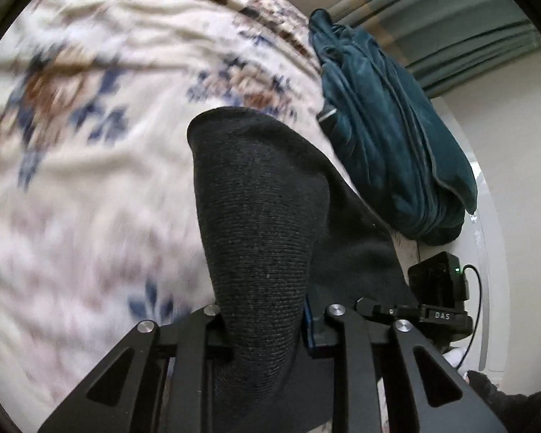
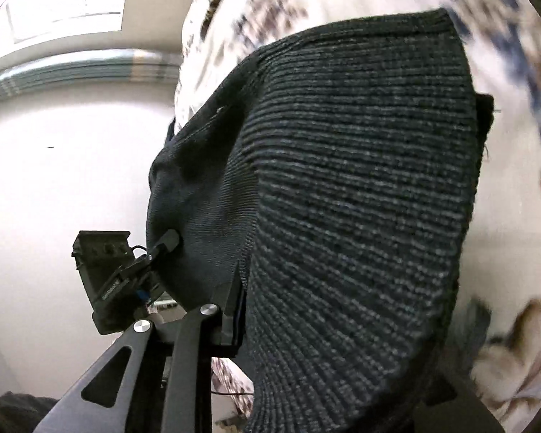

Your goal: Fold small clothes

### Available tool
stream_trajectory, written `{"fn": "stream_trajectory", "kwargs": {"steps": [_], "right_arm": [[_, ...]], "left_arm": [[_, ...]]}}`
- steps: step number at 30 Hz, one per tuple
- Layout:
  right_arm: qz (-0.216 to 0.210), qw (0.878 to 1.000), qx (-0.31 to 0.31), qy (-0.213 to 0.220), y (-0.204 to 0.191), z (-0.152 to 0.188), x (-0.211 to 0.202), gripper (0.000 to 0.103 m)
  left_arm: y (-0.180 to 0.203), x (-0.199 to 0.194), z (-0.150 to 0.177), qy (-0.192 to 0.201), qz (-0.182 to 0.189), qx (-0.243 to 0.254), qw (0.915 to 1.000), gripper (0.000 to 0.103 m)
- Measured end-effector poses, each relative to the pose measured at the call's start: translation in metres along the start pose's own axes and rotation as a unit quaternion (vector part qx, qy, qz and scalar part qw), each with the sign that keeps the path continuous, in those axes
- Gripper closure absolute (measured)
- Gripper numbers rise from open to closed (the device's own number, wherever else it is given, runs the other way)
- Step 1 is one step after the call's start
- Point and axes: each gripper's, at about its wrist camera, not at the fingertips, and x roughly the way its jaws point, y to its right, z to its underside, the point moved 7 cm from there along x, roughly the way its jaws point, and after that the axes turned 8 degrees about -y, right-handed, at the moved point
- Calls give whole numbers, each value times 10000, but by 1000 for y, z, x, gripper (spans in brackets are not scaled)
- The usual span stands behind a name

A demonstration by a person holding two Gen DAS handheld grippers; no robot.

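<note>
A dark grey knitted garment [image 1: 263, 216] hangs above a floral bedspread [image 1: 90, 144], lifted off it. In the left wrist view my left gripper [image 1: 267, 324] is shut on one bunched end of it, and the cloth rises from between the fingers. My right gripper [image 1: 368, 305] shows at the right, clamped on the same cloth. In the right wrist view the knitted garment [image 2: 360, 198] drapes over my right gripper [image 2: 274, 317], which is shut on it; its right finger is hidden under the cloth. My left gripper [image 2: 167, 241] pinches the garment's far edge there.
A teal velvet garment [image 1: 389, 137] lies heaped at the bedspread's right edge. Grey-green curtains [image 1: 451, 18] and a pale wall [image 2: 72, 180] stand behind. The floral bedspread [image 2: 515, 72] is blurred in both views.
</note>
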Motion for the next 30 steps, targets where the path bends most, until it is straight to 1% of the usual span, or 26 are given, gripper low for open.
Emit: {"fn": "stream_trajectory", "kwargs": {"steps": [1,3,6,8,11,12,13,14,15,16,18,19,20,22,23,24,25,26,27,28,29,30], "right_arm": [[11,10000,-5,47,-3,-9,-3,79],[5,9999,8,161,-6,-37,-9,79],[98,9994,56,328,-6,-80,-10,79],[173,9991,78,378,-3,-108,-7,79],[375,9982,201,426,6,-142,5,79],[466,9976,293,414,13,-153,9,79],[562,9969,399,373,20,-159,13,79],[628,9964,488,307,32,-165,7,77],[810,9947,578,263,40,-170,7,71],[1045,9917,705,262,49,-172,4,69],[1207,9879,920,303,63,-168,-8,57],[1422,9850,902,377,66,-169,-19,54],[1792,9791,829,488,69,-167,-32,52],[2370,9669,738,595,75,-173,-49,44],[2559,9620,732,611,82,-168,-59,44],[2892,9527,713,604,89,-162,-65,44],[3070,9470,709,621,93,-162,-70,44],[3142,9444,722,653,95,-163,-74,44],[3247,9400,734,743,92,-160,-79,44],[3398,9340,735,828,89,-157,-84,41],[3633,9242,677,961,80,-148,-89,34],[3855,9142,582,1106,69,-142,-93,19]], "left_arm": [[2,1,-13,7,-6,58,10000,83],[4,8,-44,24,16,127,9999,83],[0,28,-95,-39,64,198,9998,83],[-4,43,-120,-90,-35,266,9996,83],[-18,70,-153,-283,-89,280,9992,82],[-27,82,-162,-420,-97,231,9988,82],[-37,94,-169,-566,-197,145,9981,81],[-46,102,-172,-701,-299,98,9970,80],[-55,112,-173,-854,-441,77,9953,74],[-62,118,-174,-961,-549,69,9938,70],[-68,119,-170,-1034,-530,42,9932,62],[-69,117,-169,-1041,-591,69,9928,60],[-69,113,-165,-1018,-644,114,9927,58],[-69,104,-159,-968,-699,163,9927,57],[-70,98,-153,-941,-745,118,9927,54],[-71,96,-152,-921,-816,85,9924,46],[-71,94,-150,-865,-935,61,9918,42],[-73,91,-148,-814,-1112,54,9904,32],[-72,84,-144,-718,-1429,99,9871,26],[-71,81,-144,-641,-1648,146,9841,23],[-68,75,-142,-525,-1916,239,9798,18],[-62,68,-138,-368,-2217,342,9738,15]]}}
